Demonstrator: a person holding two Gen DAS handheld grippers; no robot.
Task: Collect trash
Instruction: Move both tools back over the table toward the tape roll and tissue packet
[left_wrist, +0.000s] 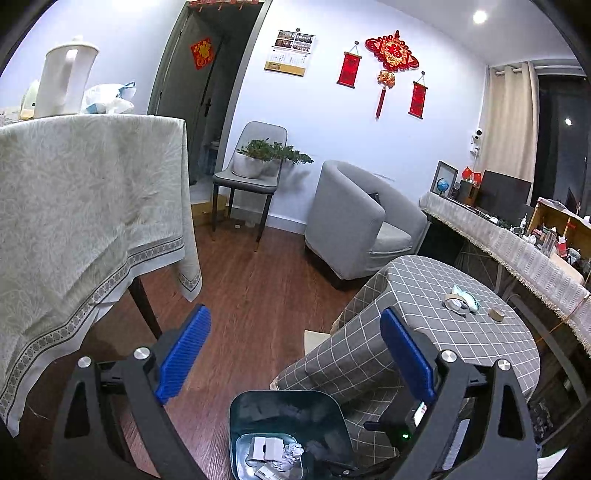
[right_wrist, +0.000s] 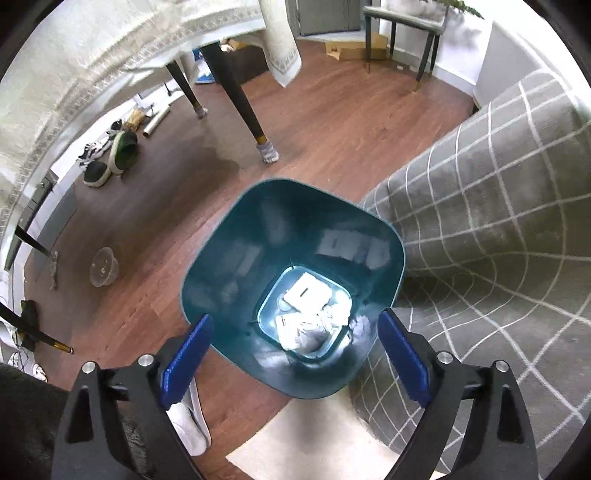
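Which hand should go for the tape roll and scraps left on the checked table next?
Left, probably. The open left gripper faces the checked table and its tape roll; the right gripper points into the bin.

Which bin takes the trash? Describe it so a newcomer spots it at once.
Find the low table under the grey checked cloth. On the wooden floor at its edge stands the dark teal bin, its open top a rounded square. White paper scraps lie at its bottom, and nothing else nearby is teal.
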